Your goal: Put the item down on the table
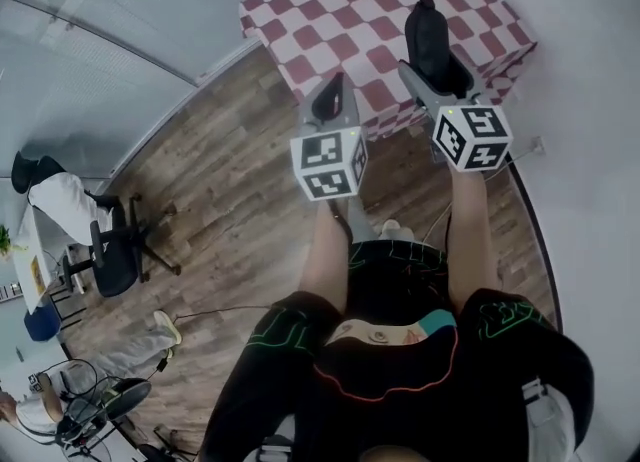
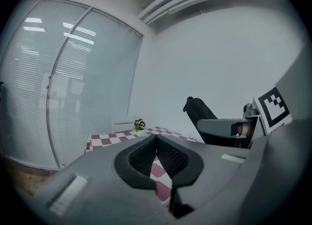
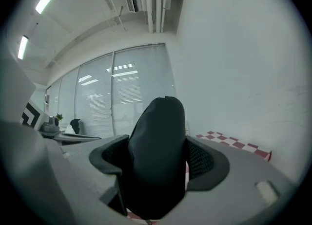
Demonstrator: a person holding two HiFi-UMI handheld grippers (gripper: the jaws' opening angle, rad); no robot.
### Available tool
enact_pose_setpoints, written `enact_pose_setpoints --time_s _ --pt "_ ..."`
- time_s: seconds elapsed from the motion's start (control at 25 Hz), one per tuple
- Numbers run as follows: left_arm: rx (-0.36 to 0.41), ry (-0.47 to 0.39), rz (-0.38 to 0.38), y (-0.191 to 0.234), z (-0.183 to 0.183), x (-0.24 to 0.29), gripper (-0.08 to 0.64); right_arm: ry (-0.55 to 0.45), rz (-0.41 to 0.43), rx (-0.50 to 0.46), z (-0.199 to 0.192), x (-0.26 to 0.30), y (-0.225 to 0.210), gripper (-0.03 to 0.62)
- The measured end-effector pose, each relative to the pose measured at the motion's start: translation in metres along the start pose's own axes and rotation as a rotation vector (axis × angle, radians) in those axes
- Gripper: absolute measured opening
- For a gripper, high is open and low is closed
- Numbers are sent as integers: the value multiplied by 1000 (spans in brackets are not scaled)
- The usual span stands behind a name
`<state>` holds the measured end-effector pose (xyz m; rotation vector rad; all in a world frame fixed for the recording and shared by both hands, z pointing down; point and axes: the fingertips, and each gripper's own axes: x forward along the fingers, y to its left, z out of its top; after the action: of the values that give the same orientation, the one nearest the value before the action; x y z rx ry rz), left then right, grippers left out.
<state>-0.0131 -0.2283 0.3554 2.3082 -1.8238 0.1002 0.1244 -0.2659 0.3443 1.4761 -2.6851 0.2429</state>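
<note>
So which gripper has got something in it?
The right gripper: it is clamped on a black pouch. The left gripper is shut with nothing in it.

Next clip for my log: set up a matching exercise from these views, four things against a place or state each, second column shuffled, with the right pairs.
Things:
1. left gripper
2. right gripper
3. potted plant
4. office chair

Places or states:
A. standing on the wooden floor
B. fingers together, nothing between them
C. at the far edge of the checkered table
D. fingers clamped on the black pouch

Pairs: 1-B; 2-D; 3-C; 4-A
</note>
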Motion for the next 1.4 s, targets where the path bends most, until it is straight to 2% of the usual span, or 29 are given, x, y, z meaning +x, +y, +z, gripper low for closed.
enact_pose_setpoints --time_s 0.16,0.4,0.6,0.8,1.08,1.4 --pt "4 32 -27 23 -3 52 9 10 -70 8 1 43 -24 359" --pt "-5 87 -64 53 -12 97 9 52 -107 24 -10 89 -28 359" --pt "-50 128 -102 74 -29 130 9 114 -154 32 -29 116 -37 359" --pt "-92 191 -93 99 -53 158 9 180 -180 33 -50 140 -33 359" --pt "-127 229 -132 105 -70 172 9 275 -188 30 -81 156 -30 359" --pt "-164 267 -99 122 -85 191 9 362 -147 47 -115 195 -44 359"
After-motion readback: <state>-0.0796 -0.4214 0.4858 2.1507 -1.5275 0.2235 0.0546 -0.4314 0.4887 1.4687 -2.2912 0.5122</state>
